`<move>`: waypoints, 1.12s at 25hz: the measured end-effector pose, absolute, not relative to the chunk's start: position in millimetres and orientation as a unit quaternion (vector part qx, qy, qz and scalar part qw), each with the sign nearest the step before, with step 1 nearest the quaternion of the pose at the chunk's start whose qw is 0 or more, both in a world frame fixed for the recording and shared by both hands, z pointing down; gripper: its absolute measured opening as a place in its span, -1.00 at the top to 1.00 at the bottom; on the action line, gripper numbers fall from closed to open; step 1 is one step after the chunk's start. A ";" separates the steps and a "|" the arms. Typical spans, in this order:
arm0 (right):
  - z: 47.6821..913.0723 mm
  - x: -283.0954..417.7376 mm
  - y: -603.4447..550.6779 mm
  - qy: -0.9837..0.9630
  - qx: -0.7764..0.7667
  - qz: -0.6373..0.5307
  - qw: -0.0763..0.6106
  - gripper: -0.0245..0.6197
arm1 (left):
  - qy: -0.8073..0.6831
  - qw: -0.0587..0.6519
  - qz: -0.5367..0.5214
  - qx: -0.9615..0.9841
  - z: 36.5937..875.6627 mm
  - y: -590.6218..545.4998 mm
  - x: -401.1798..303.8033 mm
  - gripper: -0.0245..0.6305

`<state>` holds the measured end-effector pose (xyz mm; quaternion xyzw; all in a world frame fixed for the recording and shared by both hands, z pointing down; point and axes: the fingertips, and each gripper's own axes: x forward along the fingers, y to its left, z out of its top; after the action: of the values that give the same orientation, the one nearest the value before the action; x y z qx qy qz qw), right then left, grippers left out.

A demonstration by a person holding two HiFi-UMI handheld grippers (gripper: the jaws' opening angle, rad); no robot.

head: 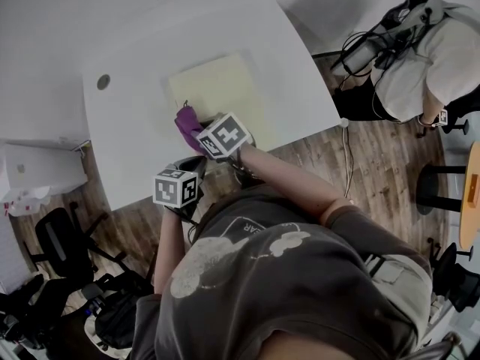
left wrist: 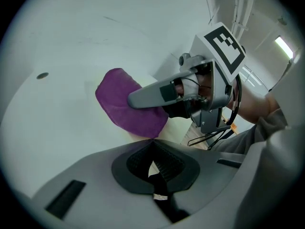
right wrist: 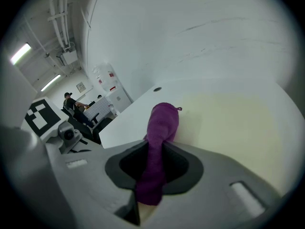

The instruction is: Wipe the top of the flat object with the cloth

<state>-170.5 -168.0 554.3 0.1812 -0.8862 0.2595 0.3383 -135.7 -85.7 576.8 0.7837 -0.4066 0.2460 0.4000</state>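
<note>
The right gripper (right wrist: 153, 173) pinches the purple cloth (right wrist: 161, 128) by one end, probably to leave the rest free to rub the pale yellow mat (head: 225, 88). The cloth sits at the mat's lower-left edge. The left gripper (left wrist: 153, 168), jaws pressed together and empty, idles alongside. Whether the cloth touches the mat is hard to tell.

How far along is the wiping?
Done: the cloth is picked up, clamped in the right gripper. In hand: it sits at the near-left edge of the mat. To do: most of the mat lies ahead; no wiped trace shows. The left gripper is shut, empty.
</note>
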 end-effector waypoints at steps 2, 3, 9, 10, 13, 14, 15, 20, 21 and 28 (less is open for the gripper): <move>560.0 -170.8 -166.1 -0.886 0.182 0.249 0.345 0.70 | -0.406 0.400 0.246 0.784 577.6 -86.2 -135.8 0.94; 561.8 -170.6 -166.6 -0.887 0.183 0.243 0.346 0.70 | -0.406 0.400 0.246 0.784 577.9 -86.9 -135.5 0.94; 564.7 -168.6 -167.6 -0.891 0.185 0.228 0.345 0.70 | -0.403 0.399 0.247 0.786 578.6 -86.8 -136.3 0.94; 564.8 -167.4 -167.8 -0.891 0.186 0.229 0.345 0.70 | -0.402 0.399 0.247 0.786 578.3 -86.6 -136.6 0.94; 566.1 -159.9 -170.6 -0.889 0.192 0.236 0.342 0.70 | -0.401 0.398 0.248 0.787 577.8 -86.6 -136.8 0.94; 566.6 -155.8 -172.5 -0.888 0.196 0.239 0.341 0.70 | -0.401 0.398 0.248 0.787 577.7 -86.9 -136.5 0.94; 567.0 -151.3 -175.0 -0.887 0.200 0.242 0.340 0.70 | -0.401 0.398 0.247 0.787 577.6 -87.3 -136.1 0.94; 568.3 -126.4 -188.5 -0.879 0.228 0.252 0.334 0.70 | -0.399 0.396 0.248 0.789 577.4 -87.2 -135.1 0.94; 568.4 -121.9 -190.8 -0.878 0.233 0.254 0.333 0.70 | -0.398 0.396 0.248 0.789 577.3 -86.9 -135.5 0.94; 569.5 -92.7 -201.4 -0.871 0.251 0.262 0.332 0.70 | -0.397 0.398 0.247 0.789 576.4 -86.5 -135.4 0.94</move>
<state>-92.7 -201.4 569.5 0.2508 -0.8708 0.2621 0.3318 -135.4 -86.5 576.4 0.7894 -0.3972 0.2465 0.3979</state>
